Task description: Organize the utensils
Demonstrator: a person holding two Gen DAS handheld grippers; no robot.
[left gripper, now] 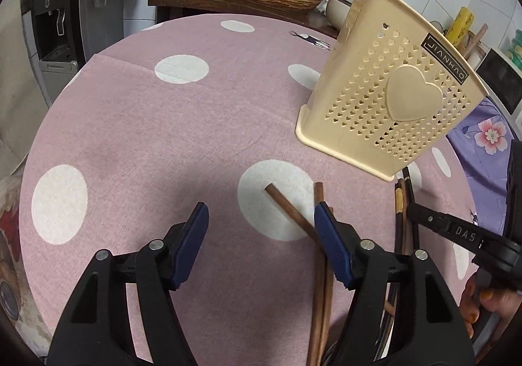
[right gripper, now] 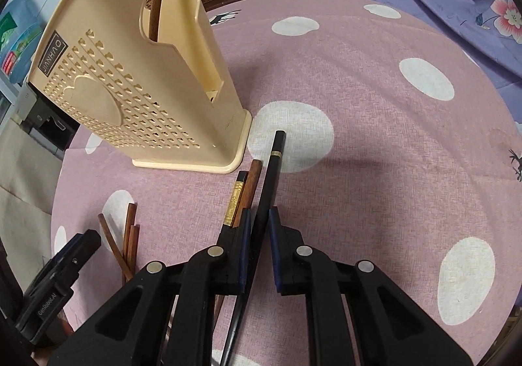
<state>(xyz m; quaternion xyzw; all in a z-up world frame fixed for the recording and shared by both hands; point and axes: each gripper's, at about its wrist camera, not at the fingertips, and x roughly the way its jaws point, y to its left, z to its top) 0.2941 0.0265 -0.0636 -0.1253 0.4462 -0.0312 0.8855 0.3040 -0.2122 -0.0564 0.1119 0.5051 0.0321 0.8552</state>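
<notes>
The table (left gripper: 130, 124), under pink cloth with white dots, lies beneath both my tongs. The cream holder (left gripper: 388, 98) stands upright ahead and to the right of my left tongs (left gripper: 261, 245), and ahead-left of my right tongs (right gripper: 259, 251); through its side cut-out one brown chopstick (right gripper: 156, 12) shows inside. My left tongs are spread wide and hold nothing; brown chopsticks (left gripper: 290, 212) lie on the cloth between the fingers and under the right finger (left gripper: 332, 245). My right tongs are closed on a black chopstick (right gripper: 272, 176), which runs forward from the fingertips toward the holder's base. Just left of it lie a brown stick (right gripper: 251, 186) and a gold-banded one (right gripper: 235, 199), touching side by side.
</notes>
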